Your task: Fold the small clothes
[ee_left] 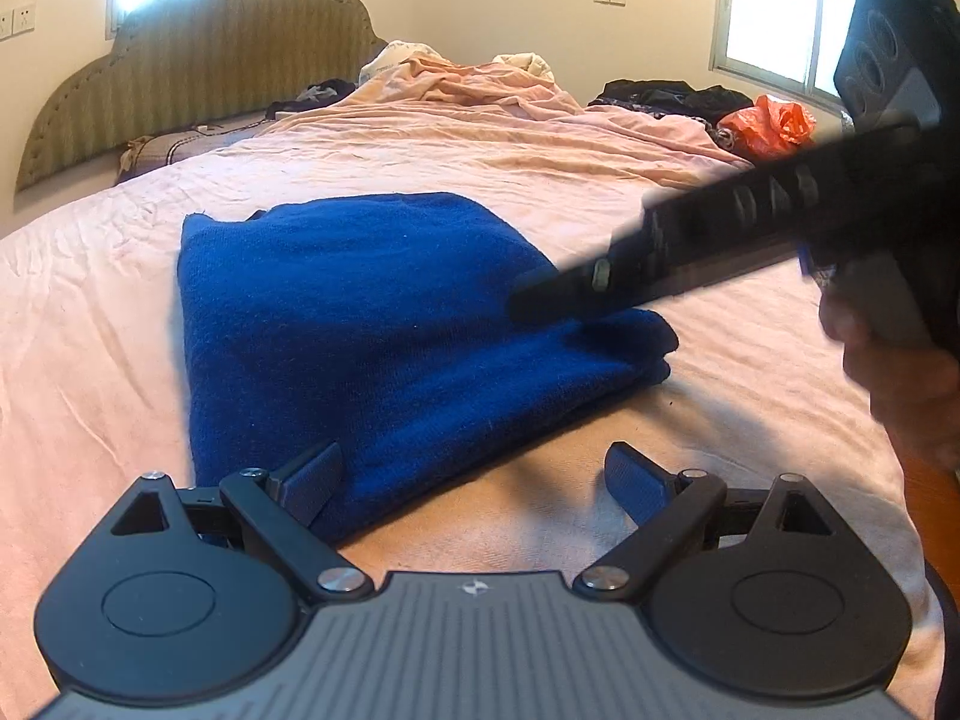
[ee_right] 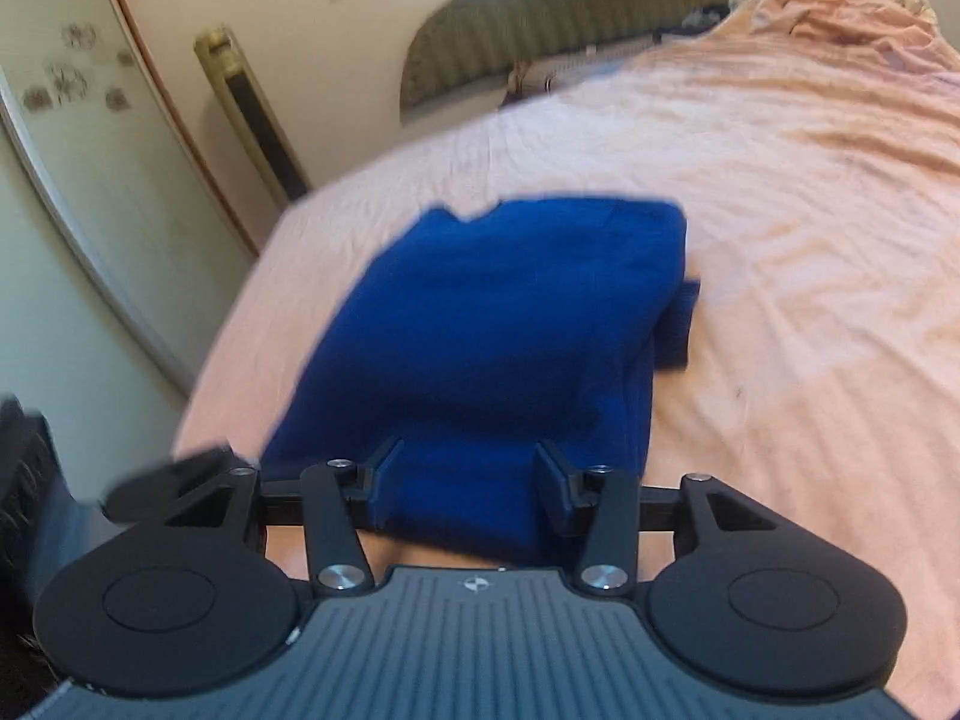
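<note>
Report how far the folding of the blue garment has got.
Done: the blue garment lies folded in layers on the pink sheet. In hand: nothing; the left hand-held gripper and right hand-held gripper are open. Left: one strip pokes out at its side.

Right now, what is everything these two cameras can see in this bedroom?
Folded garment: one, deep blue, on the bed's near part.
Bed sheet: one, pink, rumpled at the far end.
Headboard: one, olive, against the wall.
Plastic bag: one, orange, far right of the bed.
Dark clothes: one pile, black, beside the bag.
Left gripper: open, at the garment's near edge.
Right gripper: open, over the garment.
</note>
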Motion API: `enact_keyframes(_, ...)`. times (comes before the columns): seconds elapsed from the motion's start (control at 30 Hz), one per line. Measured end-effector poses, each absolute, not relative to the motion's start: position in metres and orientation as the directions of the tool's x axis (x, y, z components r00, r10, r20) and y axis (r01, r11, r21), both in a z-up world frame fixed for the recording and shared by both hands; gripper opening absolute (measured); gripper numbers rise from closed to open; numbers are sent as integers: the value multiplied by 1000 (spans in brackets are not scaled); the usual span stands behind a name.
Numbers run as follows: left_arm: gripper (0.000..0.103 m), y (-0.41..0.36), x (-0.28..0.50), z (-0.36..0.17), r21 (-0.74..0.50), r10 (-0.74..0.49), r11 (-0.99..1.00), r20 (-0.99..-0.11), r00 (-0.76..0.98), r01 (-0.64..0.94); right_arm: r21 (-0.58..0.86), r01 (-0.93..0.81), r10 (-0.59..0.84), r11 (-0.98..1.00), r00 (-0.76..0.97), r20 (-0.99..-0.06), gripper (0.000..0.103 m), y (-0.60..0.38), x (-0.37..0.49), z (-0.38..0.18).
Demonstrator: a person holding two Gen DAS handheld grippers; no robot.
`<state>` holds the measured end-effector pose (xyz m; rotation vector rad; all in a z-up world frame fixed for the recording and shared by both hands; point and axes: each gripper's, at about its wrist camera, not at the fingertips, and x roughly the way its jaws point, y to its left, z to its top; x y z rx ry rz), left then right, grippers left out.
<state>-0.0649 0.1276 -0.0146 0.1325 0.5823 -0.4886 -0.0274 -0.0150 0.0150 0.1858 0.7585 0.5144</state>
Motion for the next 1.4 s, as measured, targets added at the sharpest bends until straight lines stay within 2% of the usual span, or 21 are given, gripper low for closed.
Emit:
enact_keyframes(0.03, 95, 126, -65, -15, -11, -402, 879, -558, 726, 477, 328, -359, 485, 874, 600, -636, 44, -15, -23, 5)
enact_keyframes(0.07, 95, 125, -65, -15, -8, -400, 879, -559, 727, 477, 324, -362, 485, 874, 627, -610, 40, -18, -24, 1)
enact_keyframes(0.1, 95, 125, -65, -15, -6, -398, 879, -559, 727, 477, 344, -349, 490, 872, 622, -611, 40, -21, -24, 2)
enact_keyframes(0.17, 95, 124, -66, -15, -6, -397, 880, -559, 729, 475, 377, -319, 493, 869, 616, -614, 43, -24, -28, 10)
enact_keyframes(0.27, 95, 123, -66, -15, -2, -393, 881, -559, 730, 472, 352, -360, 504, 864, 623, -599, 47, -19, -39, 18)
enact_keyframes(0.33, 95, 122, -67, -15, 3, -390, 882, -560, 731, 472, 354, -358, 503, 864, 596, -625, 50, -16, -36, 9)
enact_keyframes(0.5, 95, 123, -76, -12, 25, -363, 894, -547, 755, 448, 419, -301, 509, 857, 627, -590, 50, -34, -48, 17)
enact_keyframes(0.53, 95, 127, -83, -9, 17, -354, 903, -534, 768, 428, 399, -302, 492, 866, 657, -571, 54, -37, -58, 24)
enact_keyframes(0.6, 95, 140, -101, -3, -27, -338, 926, -497, 799, 375, 331, -285, 427, 899, 734, -528, 73, -44, -83, 33)
enact_keyframes(0.63, 95, 146, -108, -1, -43, -319, 939, -480, 817, 341, 304, -256, 384, 918, 770, -509, 90, -46, -94, 32)
enact_keyframes(0.67, 95, 151, -113, -1, -55, -294, 951, -470, 832, 305, 279, -224, 340, 934, 795, -503, 100, -48, -103, 29)
enact_keyframes(0.73, 96, 156, -114, -2, -91, -236, 971, -502, 832, 221, 231, -181, 279, 956, 806, -522, 100, -44, -113, 15)
enact_keyframes(0.83, 96, 154, -102, -8, -142, -179, 983, -579, 795, 118, 158, -138, 206, 978, 776, -597, 101, -31, -112, -10)
enact_keyframes(0.97, 103, 142, -98, -17, -82, -106, 994, -578, 809, 71, 52, -141, 144, 989, 789, -598, 103, -15, -112, -23)
enact_keyframes(1.07, 103, 135, -94, -20, -17, -62, 998, -595, 801, 64, 35, -94, 96, 995, 774, -626, 103, -5, -107, -21)
enact_keyframes(1.23, 103, 139, -84, -20, 13, 0, 1000, -603, 797, 9, 39, -6, 30, 999, 752, -659, 103, 4, -94, -21)
enact_keyframes(1.4, 103, 140, -84, -22, 15, -4, 1000, -599, 801, 16, 41, 13, 14, 999, 798, -603, 103, 3, -89, -31)
